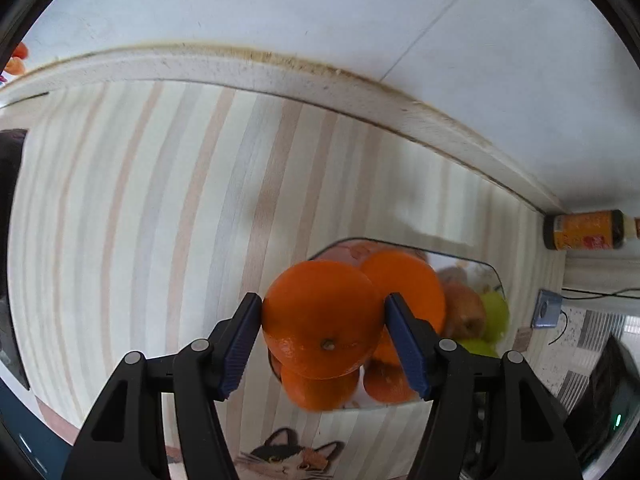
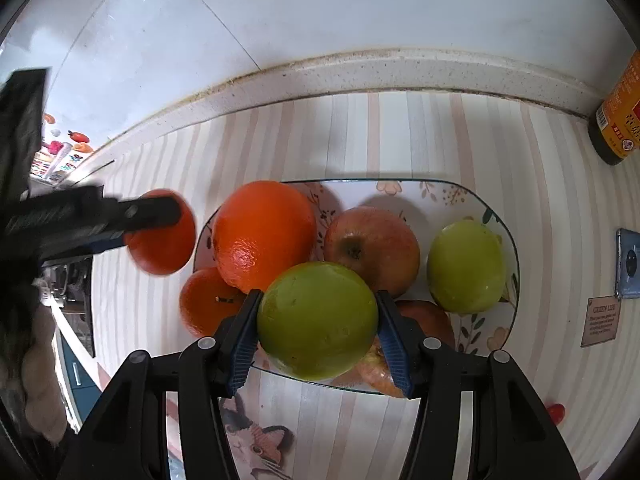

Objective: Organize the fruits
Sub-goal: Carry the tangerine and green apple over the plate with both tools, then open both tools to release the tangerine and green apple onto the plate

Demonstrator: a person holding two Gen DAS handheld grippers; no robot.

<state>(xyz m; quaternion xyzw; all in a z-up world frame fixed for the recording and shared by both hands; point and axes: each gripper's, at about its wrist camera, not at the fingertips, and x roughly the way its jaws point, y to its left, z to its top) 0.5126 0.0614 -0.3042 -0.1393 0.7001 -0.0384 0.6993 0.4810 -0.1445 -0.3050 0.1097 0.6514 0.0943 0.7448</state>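
Observation:
My left gripper (image 1: pixel 324 336) is shut on an orange (image 1: pixel 322 318) and holds it above the left end of a flowered plate (image 1: pixel 494 270). From the right wrist view that gripper (image 2: pixel 120 224) and its orange (image 2: pixel 164 246) hang just left of the plate (image 2: pixel 514 248). My right gripper (image 2: pixel 318 332) is shut on a green apple (image 2: pixel 318 320) above the plate's near edge. On the plate lie a large orange (image 2: pixel 264 232), a smaller orange (image 2: pixel 204 304), a red apple (image 2: pixel 374 248), another green apple (image 2: pixel 466 266) and a red apple (image 2: pixel 432 320) partly hidden.
A striped cloth (image 2: pixel 400 136) covers the counter up to a speckled back ledge (image 2: pixel 360 72) and white wall. A dark sauce bottle (image 2: pixel 618 120) stands at the back right. A blue card (image 2: pixel 628 264) and a small brown sign (image 2: pixel 602 320) lie right of the plate.

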